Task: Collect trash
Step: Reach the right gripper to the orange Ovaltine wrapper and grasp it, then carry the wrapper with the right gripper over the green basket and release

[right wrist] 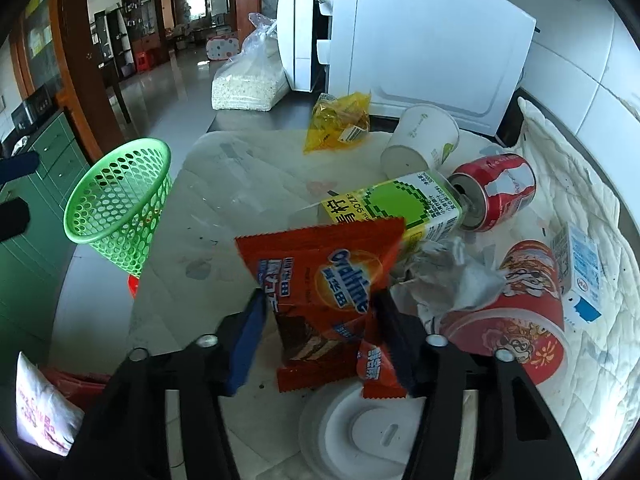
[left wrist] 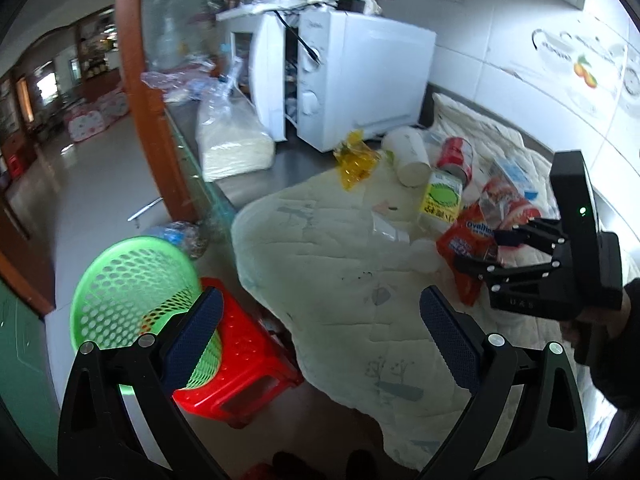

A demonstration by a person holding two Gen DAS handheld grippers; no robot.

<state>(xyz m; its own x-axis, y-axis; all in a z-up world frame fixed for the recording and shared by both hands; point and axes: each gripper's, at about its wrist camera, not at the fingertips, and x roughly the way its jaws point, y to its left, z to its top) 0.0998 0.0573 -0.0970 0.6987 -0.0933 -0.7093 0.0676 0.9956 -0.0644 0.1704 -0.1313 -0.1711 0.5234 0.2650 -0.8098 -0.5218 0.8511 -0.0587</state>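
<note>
So going left to right with the Ovaltine wrapper [right wrist: 320, 280] as the reference: way off to its left sits the green mesh basket [right wrist: 120, 196], tilted, resting on a red plastic stool [left wrist: 244, 360] beside the tabletop [left wrist: 256, 176]. The left hand-held gripper [left wrist: 320, 340] hangs over the near edge of the quilted cloth [left wrist: 340, 280], left of the wrapper, fingers spread wide with nothing between them.

The wrapper itself is orange-red and sits between the blue pads of the right hand-held gripper [right wrist: 320, 332], which is clamped on its lower part. A white plastic lid [right wrist: 360, 432] lies on the cloth right below it.

Just behind the wrapper there's a yellow-green drink carton [right wrist: 400, 208] lying on its side, and further back a yellow crinkly bag [right wrist: 340, 124] and a tipped-over paper cup [right wrist: 420, 140], with the white microwave [right wrist: 420, 40] behind those. Touching the wrapper's right edge is a crumpled white tissue [right wrist: 452, 276]. Right of that: a red soda can [right wrist: 496, 192] on its side, a red snack tub [right wrist: 520, 312], and a small blue-and-white carton [right wrist: 580, 272] furthest right.
</note>
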